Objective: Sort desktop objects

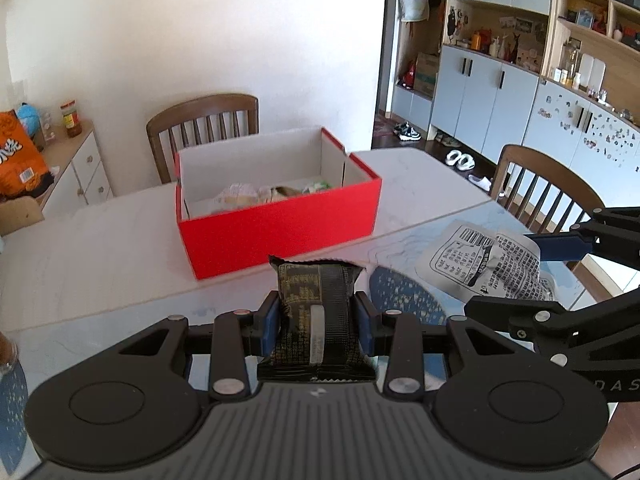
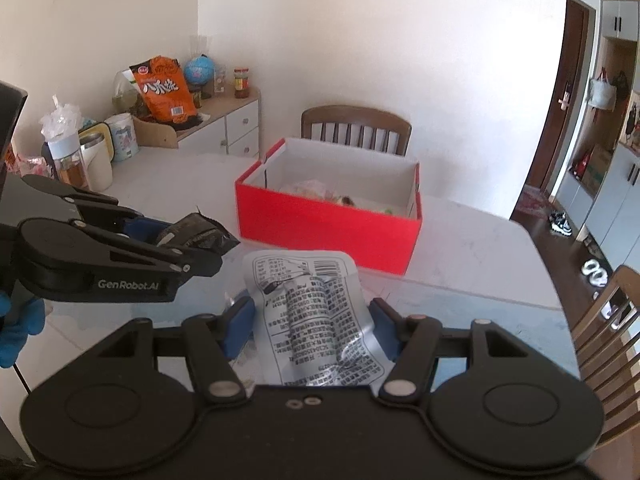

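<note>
Two hand-held grippers hang above the white surface [image 1: 100,248], each clamped on a snack packet. The left hand-held gripper [image 1: 316,316] pinches a dark, gold-printed packet [image 1: 316,308] between its blue pads, the packet standing lengthwise between the fingers. The right hand-held gripper [image 2: 312,320] holds a silvery packet [image 2: 316,312] covered in black print, its jaws set wider around the crumpled foil. Ahead of both sits a red cardboard box [image 1: 280,224], open at the top, with several wrapped items lying inside. A blue-gloved hand [image 2: 16,328] shows at the left edge of the right wrist view.
</note>
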{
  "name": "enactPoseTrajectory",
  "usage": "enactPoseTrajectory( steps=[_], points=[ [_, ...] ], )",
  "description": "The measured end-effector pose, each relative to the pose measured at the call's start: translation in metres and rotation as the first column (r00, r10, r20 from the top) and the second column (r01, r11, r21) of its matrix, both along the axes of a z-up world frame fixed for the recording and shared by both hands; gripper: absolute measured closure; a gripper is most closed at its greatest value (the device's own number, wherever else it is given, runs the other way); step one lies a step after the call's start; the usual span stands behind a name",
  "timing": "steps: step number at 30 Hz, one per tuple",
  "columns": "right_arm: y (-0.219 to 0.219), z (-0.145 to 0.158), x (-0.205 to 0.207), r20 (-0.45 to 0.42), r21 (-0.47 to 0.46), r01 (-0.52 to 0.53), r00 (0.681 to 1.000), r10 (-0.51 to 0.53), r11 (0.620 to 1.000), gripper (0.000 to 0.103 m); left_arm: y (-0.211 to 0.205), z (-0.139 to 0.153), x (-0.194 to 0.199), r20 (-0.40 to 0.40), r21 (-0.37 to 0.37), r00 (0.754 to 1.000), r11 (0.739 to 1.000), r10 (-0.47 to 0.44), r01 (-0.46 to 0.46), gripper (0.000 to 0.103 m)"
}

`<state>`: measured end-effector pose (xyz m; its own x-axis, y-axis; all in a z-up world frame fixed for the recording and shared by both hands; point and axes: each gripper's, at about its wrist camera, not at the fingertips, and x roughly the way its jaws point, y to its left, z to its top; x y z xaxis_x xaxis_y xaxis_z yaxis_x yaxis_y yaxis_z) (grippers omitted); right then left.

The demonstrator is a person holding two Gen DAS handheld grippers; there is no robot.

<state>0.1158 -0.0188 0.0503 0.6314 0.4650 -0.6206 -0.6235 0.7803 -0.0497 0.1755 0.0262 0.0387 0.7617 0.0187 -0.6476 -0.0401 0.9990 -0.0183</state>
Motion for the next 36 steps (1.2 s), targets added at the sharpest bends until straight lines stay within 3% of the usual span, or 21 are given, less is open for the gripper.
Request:
enactPoseTrajectory(
  steps=[10,22,26,36],
  points=[
    [0.0,0.019,0.028,-0.035,0.044,0.023,0.999,-0.022,0.999,0.04,0.004,0.02,0.023,0.01,-0.005,1.0,1.0,-0.022,0.022,0.066],
    [0.009,0.031,0.058,-0.012,0.03,0.027,1.0,-0.027,0.999,0.04,0.014,0.046,0.053,0.072,0.03,0.995,0.998,-0.065,0.063,0.066],
    [0.007,0.025,0.065,-0.023,0.024,0.042,0.999,-0.041,0.999,0.04,0.022,0.033,0.062,0.049,0.029,0.997,0.998,-0.059,0.057,0.066],
    [0.003,0.002,0.076,-0.053,-0.013,0.062,0.997,-0.063,0.998,0.04,0.028,-0.031,0.081,-0.06,0.0,0.995,0.997,-0.082,0.083,0.065]
  ],
)
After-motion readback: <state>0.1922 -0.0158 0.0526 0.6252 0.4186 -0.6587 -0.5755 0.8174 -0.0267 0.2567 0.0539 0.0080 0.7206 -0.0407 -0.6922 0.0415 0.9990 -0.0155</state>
